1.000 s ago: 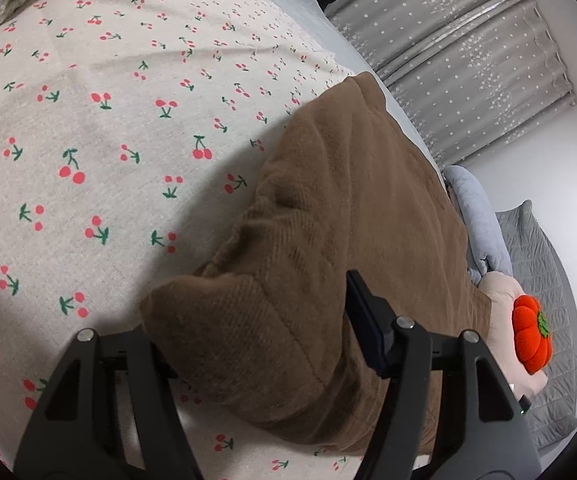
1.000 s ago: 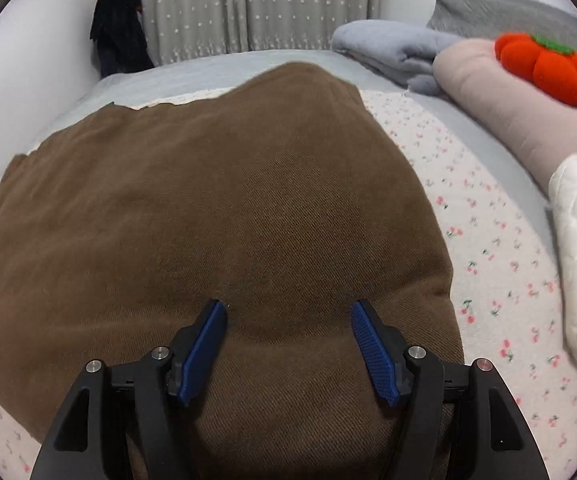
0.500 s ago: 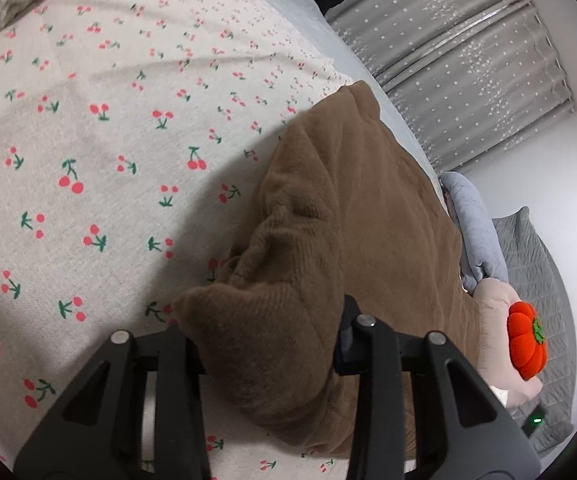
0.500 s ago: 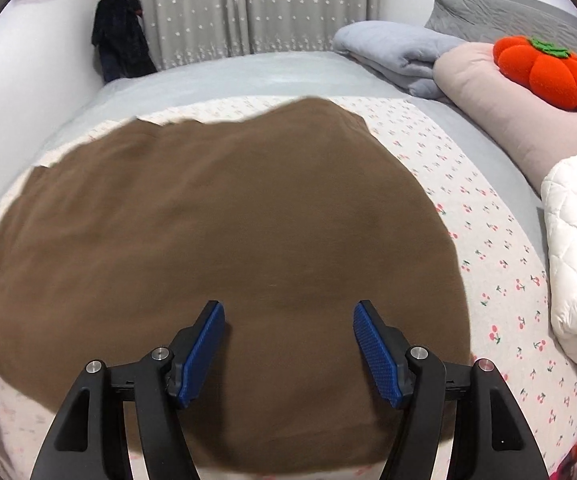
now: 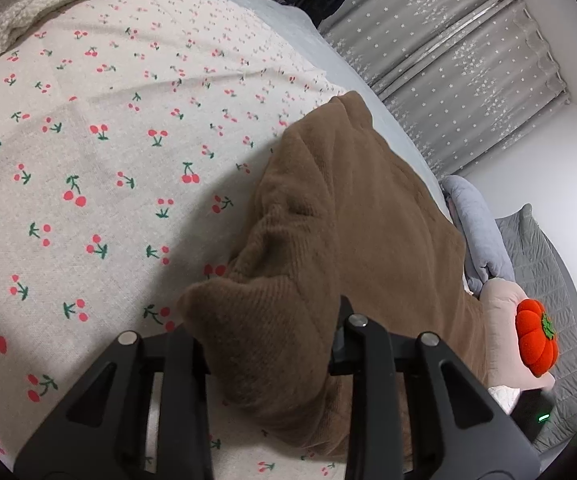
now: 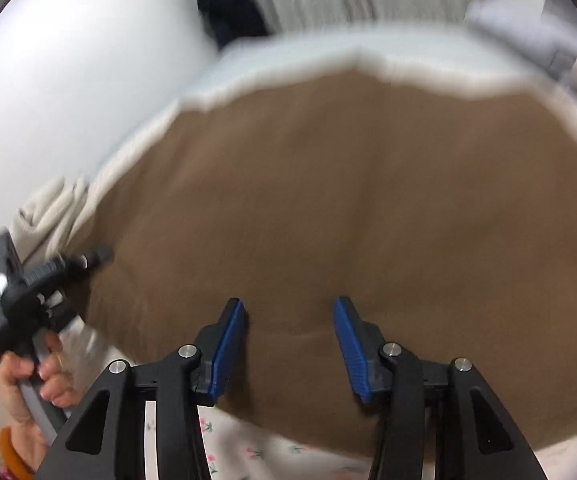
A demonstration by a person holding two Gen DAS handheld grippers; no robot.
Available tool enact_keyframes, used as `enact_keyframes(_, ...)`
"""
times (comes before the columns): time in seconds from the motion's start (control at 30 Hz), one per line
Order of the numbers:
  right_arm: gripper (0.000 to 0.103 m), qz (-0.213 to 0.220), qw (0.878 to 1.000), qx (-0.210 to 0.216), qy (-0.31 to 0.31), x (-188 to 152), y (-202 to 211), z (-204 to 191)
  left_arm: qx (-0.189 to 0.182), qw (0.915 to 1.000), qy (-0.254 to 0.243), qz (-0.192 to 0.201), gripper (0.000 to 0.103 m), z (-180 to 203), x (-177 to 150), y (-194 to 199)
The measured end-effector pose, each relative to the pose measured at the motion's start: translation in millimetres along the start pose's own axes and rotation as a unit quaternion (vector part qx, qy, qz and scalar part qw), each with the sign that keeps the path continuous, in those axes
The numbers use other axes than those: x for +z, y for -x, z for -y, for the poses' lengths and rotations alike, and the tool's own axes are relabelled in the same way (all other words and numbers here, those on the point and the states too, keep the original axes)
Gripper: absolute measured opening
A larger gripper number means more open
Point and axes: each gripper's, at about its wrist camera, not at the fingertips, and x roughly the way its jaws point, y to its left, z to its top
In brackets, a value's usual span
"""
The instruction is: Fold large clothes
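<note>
Two tongs working: left tongs (image 5: 268, 344) closing on a corner of the brown knitted garment (image 5: 352, 232) lying on the cherry-print bed cover (image 5: 88, 152); right tongs (image 6: 288, 344) narrowing, gripping nothing yet. Next: pinch near edge w/ right, fold over.

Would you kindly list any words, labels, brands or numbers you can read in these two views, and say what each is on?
None: no readable text in either view.
The bedspread bears only printed cherries, the curtain only small white stars.
The brown garment shows no tag or logo.
The right wrist view is motion-blurred.
</note>
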Motion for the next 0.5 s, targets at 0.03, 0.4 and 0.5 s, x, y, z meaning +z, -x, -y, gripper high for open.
enact_keyframes(0.03,0.048,-0.001,1.000,-0.004,0.009,1,2,-2,-0.001,0.9999,-0.004,0.012,0.029,6,0,5)
enact_keyframes(0.4,0.048,0.000,0.989,0.106,-0.099,7,18,39,-0.070,0.9695,-0.208,0.109,0.026,184,-19,71)
enact_keyframes(0.5,0.049,0.016,0.969,0.172,-0.177,3,40,81,-0.102,0.9514,-0.272,0.101,0.026,238,-39,75)
